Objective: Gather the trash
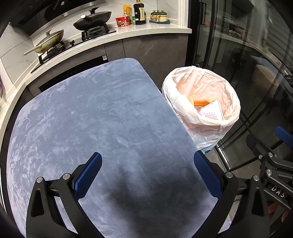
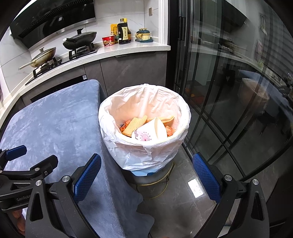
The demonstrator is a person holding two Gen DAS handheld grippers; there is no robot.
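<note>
The left gripper [image 1: 147, 174] hangs above the bench [image 1: 102, 113], which is draped in a blue-grey cloth, and its blue-padded fingers [image 1: 89, 175] stand wide apart with nothing between them. A dark shadow lies on the cloth just under them. The right gripper [image 2: 146, 175] is held over the floor [image 2: 179, 205] at the bench's right edge, its fingers [image 2: 206, 176] also spread wide and empty, and it points toward the bin [image 2: 144, 128].

The bin stands just beside the bench on a round stool with a metal ring. A white plastic bag [image 2: 139, 157] lines it and folds down over the rim. Inside lie the collected scraps: a white paper cup [image 2: 152, 132] with a pink pattern, tipped on its side near the front wall, and ridged yellow wafer pieces [image 2: 135, 123] behind and beside it, on top of some orange wrapping that is too crumpled to make out.

Behind the bench runs a white kitchen counter [image 1: 146, 29] with a gas stove, two lidded pans [image 1: 93, 17], a red noodle cup [image 1: 122, 21] and a dark sauce bottle [image 1: 139, 11]. A glass sliding door [image 2: 228, 91] with dark frames stands at the right of the bin.
</note>
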